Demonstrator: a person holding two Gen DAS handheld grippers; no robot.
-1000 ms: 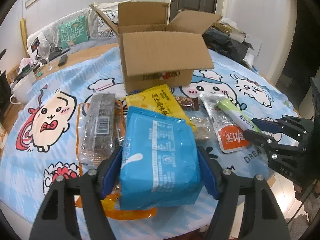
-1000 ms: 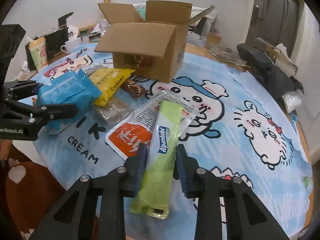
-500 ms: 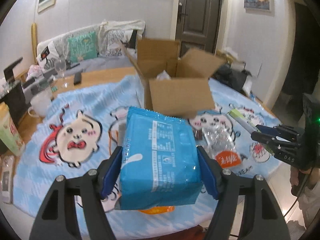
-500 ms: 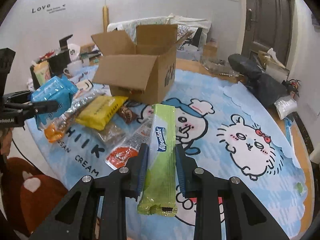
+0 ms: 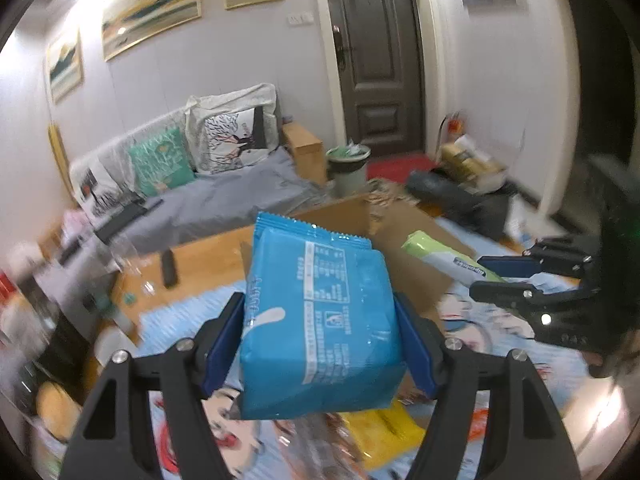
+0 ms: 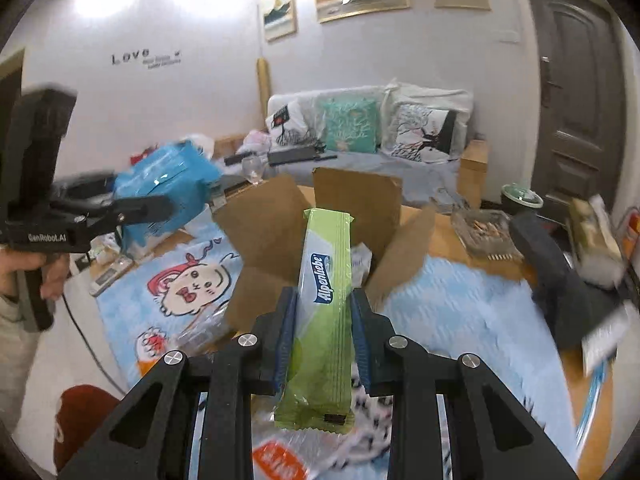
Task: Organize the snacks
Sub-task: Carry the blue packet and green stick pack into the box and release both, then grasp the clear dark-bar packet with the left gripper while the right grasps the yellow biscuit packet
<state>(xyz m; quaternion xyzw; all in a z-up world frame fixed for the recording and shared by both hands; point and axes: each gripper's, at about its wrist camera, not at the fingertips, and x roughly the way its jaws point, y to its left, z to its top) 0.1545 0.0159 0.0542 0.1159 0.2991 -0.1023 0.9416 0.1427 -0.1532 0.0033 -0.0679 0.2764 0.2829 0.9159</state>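
Grippers both clenched: left gripper grasps the blue plastic snack bag, right gripper the green Alpenliebe candy stick; release each squarely over the open cardboard box at frame centre.

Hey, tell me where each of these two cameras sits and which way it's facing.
Left wrist: on the left gripper, facing sofa and door; own fingers clamp the blue pack; right gripper at right.
Right wrist: on the right gripper, facing the box and sofa; own fingers clamp the green pack; left gripper and hand at left.
Shared: both packs, box, sofa.
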